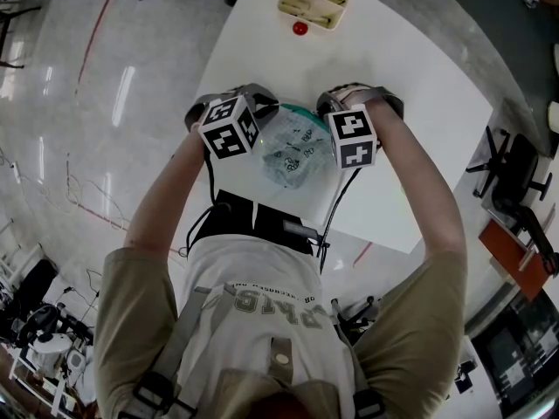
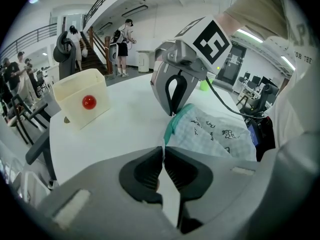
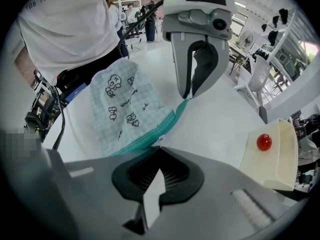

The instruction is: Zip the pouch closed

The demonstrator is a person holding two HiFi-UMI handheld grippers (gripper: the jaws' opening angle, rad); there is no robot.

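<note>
- Currently my left claw pinches the checked pouch at its 9 o'clock corner, on the table.
- My right claw is clamped on the teal zip at 3 o'clock.
- Between them it looks closed; I judge little remains.

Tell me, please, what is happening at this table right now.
A person stands at the white table with a gripper in each hand, working on a pale checked fabric pouch that rests on it. The left gripper is shut on one end of the pouch's teal zipper edge, and the right gripper is shut on the other end. Whether the zip is fully closed is not clear. A cream box with a red ball sits further back.
</note>
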